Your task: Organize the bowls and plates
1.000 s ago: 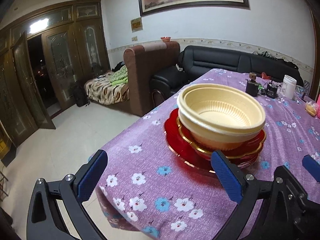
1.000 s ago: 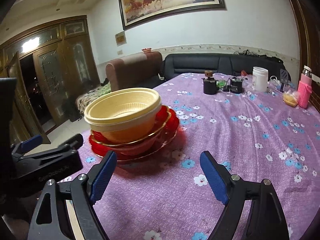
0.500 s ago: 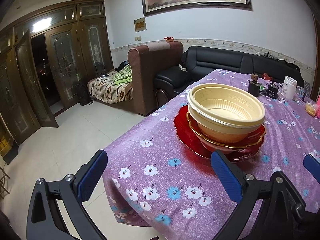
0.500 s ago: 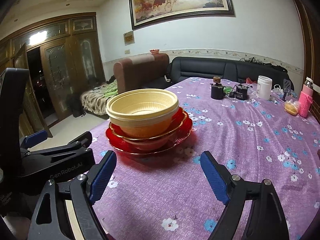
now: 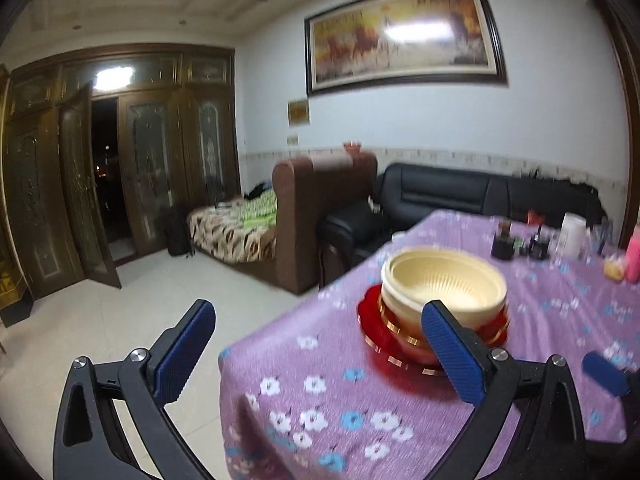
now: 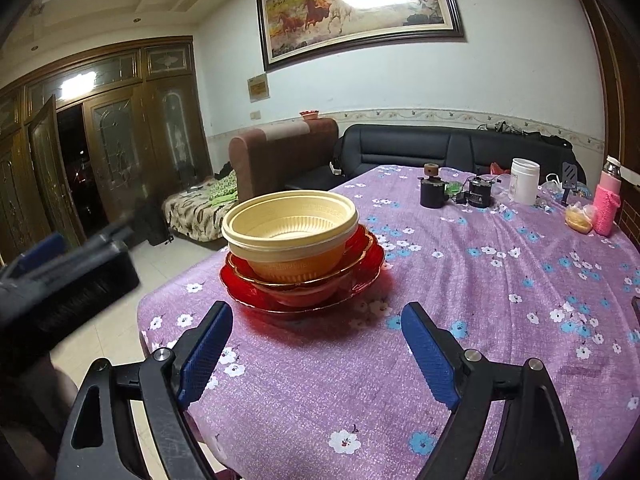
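- Bowls and plates sit in one stack near the left edge of the table (image 6: 480, 280), at centre-left of the right wrist view and right of centre in the left wrist view.
- On top is a cream bowl (image 6: 290, 222), upright and empty, with a ribbed inside.
- It nests in a red bowl with a gold rim (image 6: 360, 256), and that one stands on a red plate (image 6: 240, 284) which lies flat on the purple flowered cloth (image 6: 400, 380).
- Left gripper (image 5: 316, 354) fills the bottom of its own view with its jaws wide apart and nothing between them; the left blue pad (image 5: 184, 354) hangs over the floor, the right one (image 5: 454, 354) shows in front of the stack without touching it.
- In the right wrist view that same gripper appears as a dark blurred shape at the left edge, well apart from the stack.
- Right gripper (image 6: 316, 354) sits at the bottom of its view, jaws also wide apart and empty, above bare cloth just short of the red plate.
- At the far end of the table, upper right of the frame, stand a small black pot (image 6: 432, 192), a white jar (image 6: 525, 181) and a pink bottle (image 6: 608, 200).
- Behind the table are a black sofa (image 6: 440, 148) and a brown one (image 6: 280, 156), with a framed horse painting (image 6: 360, 4) on the wall above.
- The left wrist view is blurred, so fine detail on the stack cannot be made out there.
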A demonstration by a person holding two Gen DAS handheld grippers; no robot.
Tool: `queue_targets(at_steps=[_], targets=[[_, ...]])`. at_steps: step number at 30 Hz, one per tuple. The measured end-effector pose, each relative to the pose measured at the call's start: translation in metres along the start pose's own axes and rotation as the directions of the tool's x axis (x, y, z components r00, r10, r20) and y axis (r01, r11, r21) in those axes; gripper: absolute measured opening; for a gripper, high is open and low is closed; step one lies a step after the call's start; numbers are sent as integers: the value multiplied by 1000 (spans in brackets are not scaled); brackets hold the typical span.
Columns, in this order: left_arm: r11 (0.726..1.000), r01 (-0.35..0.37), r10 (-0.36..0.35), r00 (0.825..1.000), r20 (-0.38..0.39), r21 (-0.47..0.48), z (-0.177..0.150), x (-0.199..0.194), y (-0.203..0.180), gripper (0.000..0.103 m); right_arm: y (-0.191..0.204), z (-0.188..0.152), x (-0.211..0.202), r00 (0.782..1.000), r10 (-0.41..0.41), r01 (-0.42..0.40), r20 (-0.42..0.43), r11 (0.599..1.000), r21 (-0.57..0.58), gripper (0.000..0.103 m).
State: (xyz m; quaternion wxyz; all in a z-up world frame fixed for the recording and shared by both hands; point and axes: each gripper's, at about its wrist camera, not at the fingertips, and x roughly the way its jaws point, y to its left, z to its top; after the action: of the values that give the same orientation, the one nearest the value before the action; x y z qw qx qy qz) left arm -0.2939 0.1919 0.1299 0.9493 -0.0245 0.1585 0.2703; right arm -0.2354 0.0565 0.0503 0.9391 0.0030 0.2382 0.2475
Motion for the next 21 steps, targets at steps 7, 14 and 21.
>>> queue_targets(at_steps=[7, 14, 21], targets=[[992, 107, -95, 983, -159, 66, 9, 31, -24, 103, -2, 3, 5, 1000, -19, 19, -11, 999, -29, 90], [996, 35, -14, 972, -234, 86, 4, 45, -29, 103, -5, 11, 19, 998, -33, 31, -44, 998, -46, 90], [998, 29, -14, 962, -273, 51, -4, 63, -16, 103, 5, 8, 36, 996, -23, 18, -86, 998, -60, 90]])
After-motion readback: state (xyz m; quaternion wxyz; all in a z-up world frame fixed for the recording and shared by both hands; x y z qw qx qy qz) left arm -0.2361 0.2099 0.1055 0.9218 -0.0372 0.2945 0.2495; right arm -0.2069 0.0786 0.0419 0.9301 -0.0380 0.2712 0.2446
